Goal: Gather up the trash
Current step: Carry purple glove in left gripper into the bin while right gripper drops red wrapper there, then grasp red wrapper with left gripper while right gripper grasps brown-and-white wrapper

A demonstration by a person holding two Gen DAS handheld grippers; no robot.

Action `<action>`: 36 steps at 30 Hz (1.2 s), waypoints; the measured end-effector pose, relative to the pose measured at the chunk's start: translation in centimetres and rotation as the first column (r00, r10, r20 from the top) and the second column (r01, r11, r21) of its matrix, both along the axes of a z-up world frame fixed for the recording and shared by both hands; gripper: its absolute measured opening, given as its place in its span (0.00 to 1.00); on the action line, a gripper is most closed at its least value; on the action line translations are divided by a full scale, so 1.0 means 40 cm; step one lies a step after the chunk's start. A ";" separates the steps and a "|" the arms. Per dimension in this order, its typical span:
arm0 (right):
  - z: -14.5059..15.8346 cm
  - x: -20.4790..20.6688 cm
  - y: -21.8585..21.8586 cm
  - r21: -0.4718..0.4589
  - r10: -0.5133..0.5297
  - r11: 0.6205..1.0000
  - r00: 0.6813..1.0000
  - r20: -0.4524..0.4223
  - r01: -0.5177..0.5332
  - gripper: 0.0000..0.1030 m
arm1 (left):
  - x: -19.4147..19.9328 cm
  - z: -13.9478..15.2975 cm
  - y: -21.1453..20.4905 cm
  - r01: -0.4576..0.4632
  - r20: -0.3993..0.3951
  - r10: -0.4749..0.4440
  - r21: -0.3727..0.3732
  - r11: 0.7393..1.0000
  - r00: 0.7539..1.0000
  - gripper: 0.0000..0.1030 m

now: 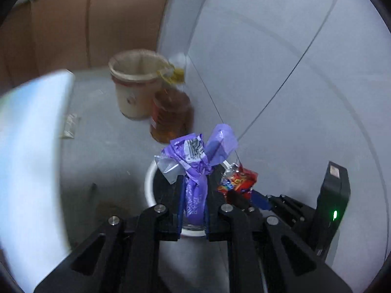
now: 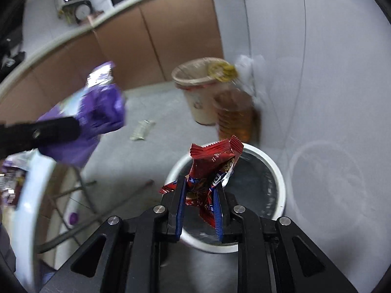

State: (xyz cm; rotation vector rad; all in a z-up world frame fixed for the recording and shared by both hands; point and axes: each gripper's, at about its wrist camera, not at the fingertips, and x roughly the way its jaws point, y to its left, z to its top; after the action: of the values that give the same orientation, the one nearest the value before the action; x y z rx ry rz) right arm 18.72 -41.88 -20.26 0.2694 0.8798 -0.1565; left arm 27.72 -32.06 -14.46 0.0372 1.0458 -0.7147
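My left gripper (image 1: 194, 183) is shut on a crumpled purple wrapper (image 1: 195, 156) and holds it above a white-rimmed trash bin (image 1: 149, 183) with a dark liner. My right gripper (image 2: 199, 185) is shut on a red snack wrapper (image 2: 212, 158) and holds it over the same bin (image 2: 276, 173). The red wrapper (image 1: 238, 183) and the right gripper also show at the right of the left wrist view. The purple wrapper (image 2: 102, 112) and a left finger (image 2: 48, 131) show at the left of the right wrist view.
A beige bucket (image 1: 133, 83) and a large bottle of amber liquid (image 1: 171, 114) stand on the floor by the white wall beyond the bin. A small flat wrapper (image 2: 143, 129) lies on the grey floor. A white table edge (image 2: 27, 195) and brown cabinets (image 2: 122, 39) are at the left.
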 end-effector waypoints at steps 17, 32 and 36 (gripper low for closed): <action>-0.121 0.029 -0.060 -0.096 -0.115 0.990 0.988 -0.101 0.105 0.42 | 0.146 -0.153 -0.045 -0.049 -0.173 0.034 -0.085 0.995 0.984 0.40; 0.239 -0.125 0.180 -0.064 0.007 0.998 0.982 0.191 0.005 0.49 | -0.115 0.239 0.345 -0.169 0.172 0.196 -0.160 0.973 0.965 0.40; 0.322 -0.155 0.259 -0.048 0.060 0.998 0.968 0.244 -0.049 0.49 | -0.190 0.293 0.472 -0.222 0.232 0.257 -0.165 0.961 0.938 0.46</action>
State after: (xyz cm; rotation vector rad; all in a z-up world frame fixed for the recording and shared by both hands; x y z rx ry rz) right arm 12.50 -31.50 -7.36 0.2197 0.6366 -0.0878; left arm 20.14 -13.17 -2.72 -0.1150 0.7403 -0.5409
